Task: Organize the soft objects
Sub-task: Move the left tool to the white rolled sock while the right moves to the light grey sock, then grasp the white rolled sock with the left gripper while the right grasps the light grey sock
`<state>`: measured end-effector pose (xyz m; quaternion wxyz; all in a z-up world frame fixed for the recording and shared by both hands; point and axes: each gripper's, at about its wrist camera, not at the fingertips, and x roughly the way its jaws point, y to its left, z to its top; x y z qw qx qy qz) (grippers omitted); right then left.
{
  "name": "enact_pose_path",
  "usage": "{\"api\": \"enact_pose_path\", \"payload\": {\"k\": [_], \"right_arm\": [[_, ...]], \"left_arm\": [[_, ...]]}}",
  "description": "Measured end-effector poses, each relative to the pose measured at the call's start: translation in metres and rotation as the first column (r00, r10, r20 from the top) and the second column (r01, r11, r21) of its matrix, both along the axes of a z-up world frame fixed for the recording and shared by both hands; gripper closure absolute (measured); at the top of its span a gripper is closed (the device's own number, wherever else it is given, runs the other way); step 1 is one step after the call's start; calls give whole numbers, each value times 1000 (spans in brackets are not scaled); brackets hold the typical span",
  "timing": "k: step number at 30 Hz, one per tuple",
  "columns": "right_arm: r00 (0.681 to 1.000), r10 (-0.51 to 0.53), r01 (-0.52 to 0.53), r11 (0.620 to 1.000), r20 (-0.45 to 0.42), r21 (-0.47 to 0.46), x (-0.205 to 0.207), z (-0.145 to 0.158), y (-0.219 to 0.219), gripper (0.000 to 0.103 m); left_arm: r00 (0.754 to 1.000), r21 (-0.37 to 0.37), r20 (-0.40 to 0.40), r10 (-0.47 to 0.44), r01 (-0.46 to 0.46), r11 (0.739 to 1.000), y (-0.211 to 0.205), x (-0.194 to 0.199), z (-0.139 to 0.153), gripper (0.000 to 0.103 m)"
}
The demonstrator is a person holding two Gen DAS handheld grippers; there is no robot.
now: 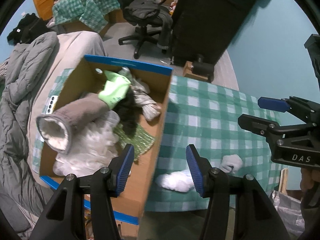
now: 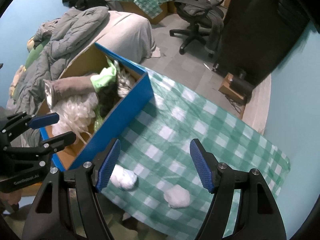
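A blue cardboard box point(image 1: 154, 124) point(image 2: 128, 108) stands on the green checked tablecloth point(image 1: 210, 110) point(image 2: 200, 124). It holds a grey sock point(image 1: 66, 120) point(image 2: 70, 86), a light green cloth point(image 1: 114, 92) point(image 2: 104, 78), white fluffy material point(image 1: 96, 146) and dark items. Two white soft balls lie on the cloth: one point(image 1: 176, 181) point(image 2: 124, 177) near the box, one point(image 1: 232, 163) point(image 2: 177, 197) further right. My left gripper point(image 1: 160, 168) is open and empty over the box's near wall. My right gripper point(image 2: 155, 166) is open and empty above the balls; it also shows in the left wrist view point(image 1: 258, 112).
A bed with a grey duvet point(image 2: 66, 40) lies left of the box. An office chair point(image 2: 198, 16) and a tall black cabinet point(image 2: 260, 24) stand behind. A small cardboard box with a black object point(image 2: 236, 86) sits on the floor.
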<state>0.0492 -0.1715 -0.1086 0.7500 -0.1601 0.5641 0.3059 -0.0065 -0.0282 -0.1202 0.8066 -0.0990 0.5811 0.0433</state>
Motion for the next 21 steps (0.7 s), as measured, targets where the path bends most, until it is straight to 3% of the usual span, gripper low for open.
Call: {"api": "enact_pose_path", "payload": {"k": [11,21], "right_arm": [[999,-39,38,999,-14,-23,-5,-10,-48,30],[995,-60,55,997,-75,-62,-15,-43,-87,30]], "left_arm": [[998,-18,-35,-61,60,998,-44,-2,-12,45],[992,-24,-92,-86,84,996,-71,-9,-43,40]]}}
